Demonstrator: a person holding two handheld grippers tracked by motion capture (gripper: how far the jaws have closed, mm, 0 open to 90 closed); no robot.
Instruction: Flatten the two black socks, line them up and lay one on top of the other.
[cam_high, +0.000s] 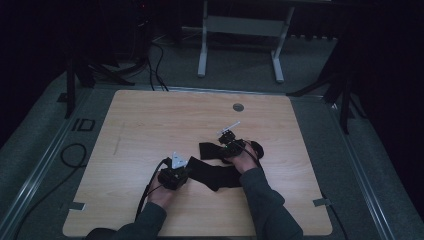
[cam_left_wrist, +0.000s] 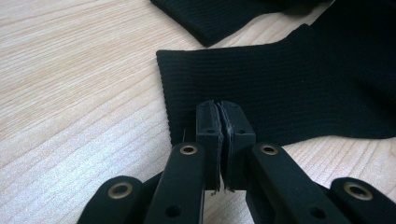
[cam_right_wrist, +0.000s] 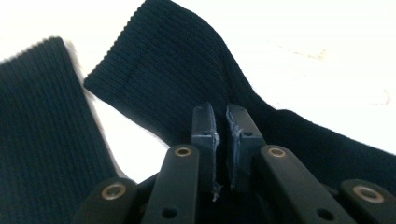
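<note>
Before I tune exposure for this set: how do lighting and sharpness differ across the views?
High view: dim, surroundings near black, socks barely separate. Left gripper view: evenly lit, table grain and sock ribbing crisp. Right gripper view: table blown out white, far sock edge soft.

socks: 2 black (cam_high: 216, 173) (cam_high: 212, 149) | grippers: 2, left (cam_high: 173, 176), right (cam_high: 231, 145) | table: 1 wooden (cam_high: 150, 125)

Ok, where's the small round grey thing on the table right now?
In the high view, the round grey disc sits near the far edge of the wooden table, slightly right of centre, well beyond the black socks and both grippers.
</note>
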